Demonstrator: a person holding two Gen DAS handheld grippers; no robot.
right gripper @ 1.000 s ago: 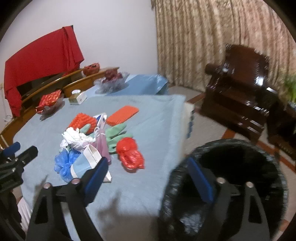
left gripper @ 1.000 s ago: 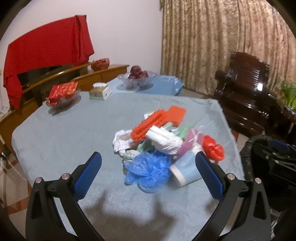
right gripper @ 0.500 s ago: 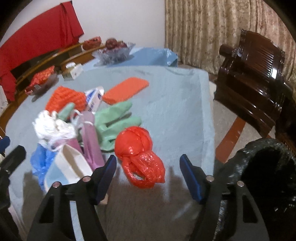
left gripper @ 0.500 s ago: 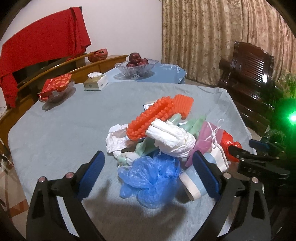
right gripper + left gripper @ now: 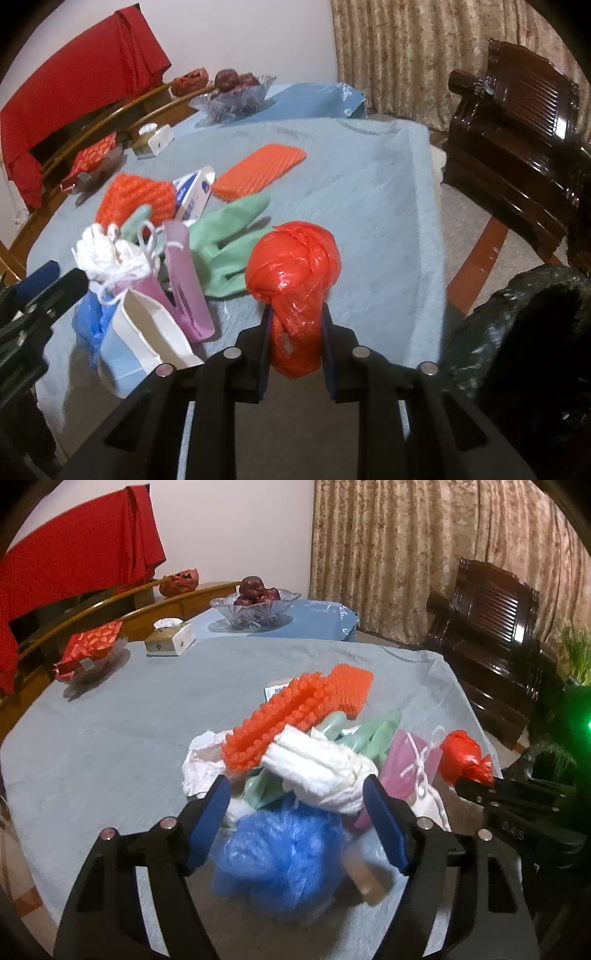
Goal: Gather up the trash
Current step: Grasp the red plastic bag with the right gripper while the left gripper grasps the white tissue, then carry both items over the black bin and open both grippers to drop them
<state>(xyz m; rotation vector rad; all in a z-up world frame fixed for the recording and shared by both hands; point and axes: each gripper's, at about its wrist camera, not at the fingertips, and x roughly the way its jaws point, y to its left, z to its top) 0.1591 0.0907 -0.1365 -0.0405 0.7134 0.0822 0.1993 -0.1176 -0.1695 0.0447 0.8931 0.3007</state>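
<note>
A pale blue-grey cloth (image 5: 369, 192) covers the surface. On it lie a bright red plastic bag (image 5: 295, 273), mint-green gloves (image 5: 225, 240), a ribbed orange pad (image 5: 258, 171), a pink paper bag (image 5: 184, 280) and a crumpled blue bag (image 5: 280, 853). The bin liner (image 5: 524, 332) is glossy black.

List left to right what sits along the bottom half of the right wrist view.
Crumpled blue plastic bag → white-and-blue paper bag → pink paper gift bag → knotted red plastic bag in the right claw → black-lined trash bin.

We are seeing the desk (image 5: 362, 177) wearing a pale blue cloth. Ahead of the right claw (image 5: 295, 332) an orange mat (image 5: 258, 171) is lying flat; to its left, green gloves (image 5: 225, 243) and paper bags (image 5: 147, 332) are resting.
</note>
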